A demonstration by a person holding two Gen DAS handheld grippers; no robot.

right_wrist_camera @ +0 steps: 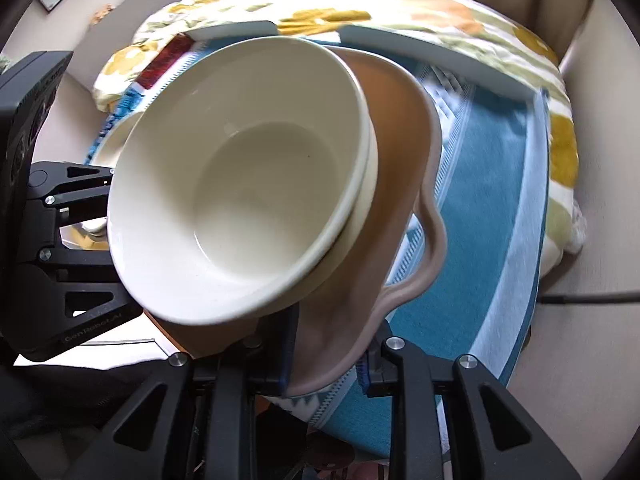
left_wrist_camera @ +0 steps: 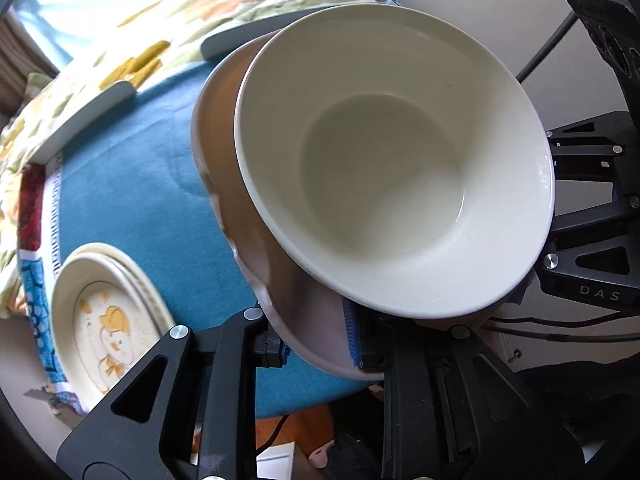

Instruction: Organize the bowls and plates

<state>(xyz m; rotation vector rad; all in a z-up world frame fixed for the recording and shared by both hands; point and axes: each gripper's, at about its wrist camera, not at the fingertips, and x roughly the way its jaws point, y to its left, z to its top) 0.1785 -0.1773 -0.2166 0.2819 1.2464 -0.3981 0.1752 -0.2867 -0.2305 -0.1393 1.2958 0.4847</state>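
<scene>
A brown wavy-rimmed plate [left_wrist_camera: 240,216] carries stacked cream bowls [left_wrist_camera: 384,168] and is held tilted above the blue cloth. My left gripper [left_wrist_camera: 316,344] is shut on the plate's near rim. My right gripper [right_wrist_camera: 326,368] is shut on the opposite rim of the same plate [right_wrist_camera: 400,184], with the bowls [right_wrist_camera: 240,184] leaning toward the left. Each gripper shows at the edge of the other's view, the right one [left_wrist_camera: 592,216] and the left one [right_wrist_camera: 64,240]. A stack of cream plates with a yellow cartoon print [left_wrist_camera: 104,320] lies on the cloth at lower left.
The table wears a blue cloth [left_wrist_camera: 132,184] over a floral one [right_wrist_camera: 440,12]. Two grey-white flat boards [left_wrist_camera: 92,116] lie at its far edge. A black cable [right_wrist_camera: 592,298] runs at the right. Clutter lies on the floor below.
</scene>
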